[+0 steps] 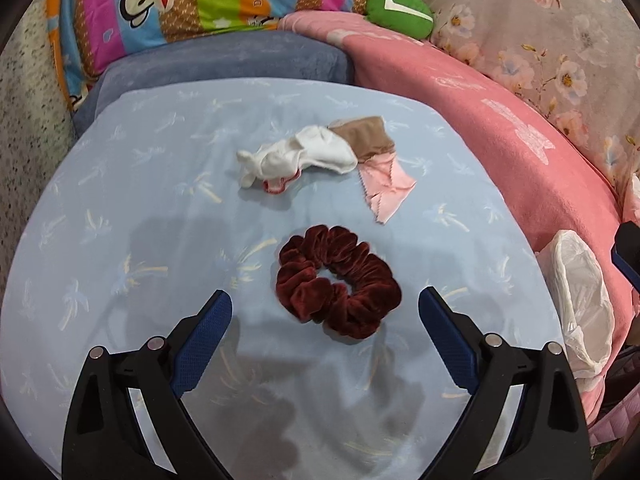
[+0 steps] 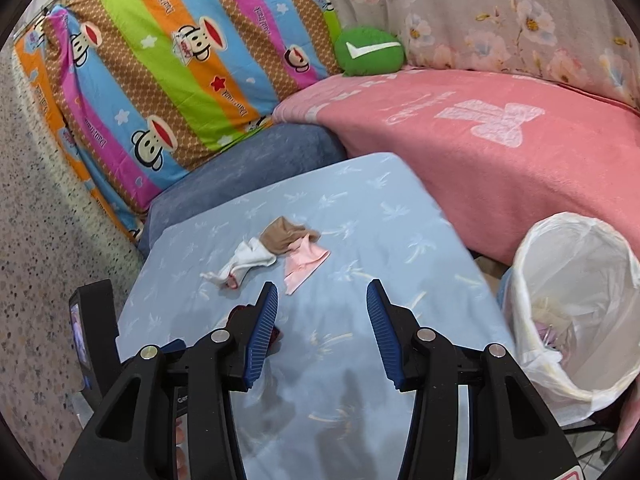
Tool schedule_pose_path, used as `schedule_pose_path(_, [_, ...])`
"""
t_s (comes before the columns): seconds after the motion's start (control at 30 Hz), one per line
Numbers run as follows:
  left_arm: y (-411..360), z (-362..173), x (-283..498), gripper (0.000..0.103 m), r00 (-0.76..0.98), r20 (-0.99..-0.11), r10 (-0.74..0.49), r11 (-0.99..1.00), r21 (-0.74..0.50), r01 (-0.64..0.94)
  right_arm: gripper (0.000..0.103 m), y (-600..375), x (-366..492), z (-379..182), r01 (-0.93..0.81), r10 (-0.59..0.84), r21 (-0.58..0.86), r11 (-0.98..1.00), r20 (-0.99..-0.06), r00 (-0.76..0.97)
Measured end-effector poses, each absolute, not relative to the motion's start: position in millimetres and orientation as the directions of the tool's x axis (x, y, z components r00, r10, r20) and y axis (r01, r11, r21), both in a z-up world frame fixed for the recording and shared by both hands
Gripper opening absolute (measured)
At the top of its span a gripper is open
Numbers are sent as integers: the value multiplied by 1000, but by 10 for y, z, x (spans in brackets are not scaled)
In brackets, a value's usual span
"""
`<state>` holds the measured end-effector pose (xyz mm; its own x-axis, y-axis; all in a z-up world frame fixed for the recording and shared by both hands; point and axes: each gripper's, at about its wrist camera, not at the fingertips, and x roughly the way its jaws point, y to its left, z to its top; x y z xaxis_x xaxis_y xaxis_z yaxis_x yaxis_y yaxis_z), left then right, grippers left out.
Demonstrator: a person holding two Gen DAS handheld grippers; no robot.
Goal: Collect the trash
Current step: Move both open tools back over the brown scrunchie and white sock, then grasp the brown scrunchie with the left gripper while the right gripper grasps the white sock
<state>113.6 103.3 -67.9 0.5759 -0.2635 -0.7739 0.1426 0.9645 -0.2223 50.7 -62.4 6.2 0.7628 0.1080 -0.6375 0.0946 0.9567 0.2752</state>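
A dark red velvet scrunchie [image 1: 338,280] lies on the light blue palm-print cushion [image 1: 120,200]. My left gripper [image 1: 325,294] hovers just above it, open wide, with the scrunchie between and slightly ahead of the blue pads, apart from both. Farther back lie a crumpled white sock [image 1: 296,158], a tan cloth [image 1: 366,136] and a pink cloth [image 1: 386,184], touching each other. My right gripper [image 2: 323,285] stands open over the same cushion [image 2: 360,208], nothing between its fingers. The white-lined trash bin [image 2: 572,308] sits at its right, with some scraps inside.
A pink blanket [image 2: 480,152] borders the cushion on the right, with a green round plush [image 2: 370,52] and a floral quilt [image 2: 500,20] behind. A striped monkey-print pillow [image 2: 168,72] and a blue-grey cushion [image 2: 248,168] stand at the back. Speckled floor [image 2: 40,240] is on the left.
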Motion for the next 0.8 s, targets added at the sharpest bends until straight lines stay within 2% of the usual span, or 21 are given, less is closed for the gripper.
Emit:
schedule_pose_path(0.33, [1011, -945, 1379, 90, 509, -794, -331, 942, -307, 135, 46, -439, 780, -153, 103, 110, 267, 958, -677, 728])
schedule_pose_path(0.37, [1011, -962, 1391, 87, 506, -795, -334, 941, -310, 136, 46, -421, 813, -175, 102, 110, 264, 959, -681, 724])
schedule_pose_path(0.4, [1017, -981, 1402, 77, 500, -797, -340, 939, -316, 135, 46, -408, 843, -192, 101, 111, 262, 960, -685, 720])
schedule_pose_path(0.47, [1039, -983, 1408, 67, 505, -794, -338, 940, -310, 142, 46, -375, 912, -237, 98, 115, 259, 961, -693, 712])
schedule_pose_path(0.5, [1058, -984, 1407, 57, 500, -794, -344, 938, -314, 148, 46, -347, 953, -262, 94, 118, 258, 962, -698, 707])
schedule_pose_path(0.53, [1077, -975, 1411, 52, 499, -791, -353, 935, -321, 152, 46, -331, 990, -278, 90, 121, 257, 962, -701, 703])
schedule_pose_path(0.57, [1110, -978, 1415, 39, 490, -787, -375, 926, -342, 159, 46, -301, 1027, -300, 86, 124, 255, 963, -704, 699])
schedule_pose_path(0.6, [1159, -973, 1414, 32, 484, -782, -393, 918, -362, 160, 46, -276, 1065, -315, 81, 127, 253, 964, -707, 696])
schedule_pose_path(0.63, [1202, -956, 1410, 28, 487, -778, -397, 916, -370, 157, 46, -239, 1109, -334, 75, 132, 252, 965, -710, 692])
schedule_pose_path(0.7, [1268, -905, 1406, 11, 500, -772, -392, 918, -364, 157, 46, -155, 1199, -364, 60, 141, 249, 967, -714, 686])
schedule_pose_path(0.8, [1435, -844, 1403, 11, 514, -764, -390, 918, -370, 146, 46, -19, 1333, -404, 37, 160, 250, 968, -719, 676])
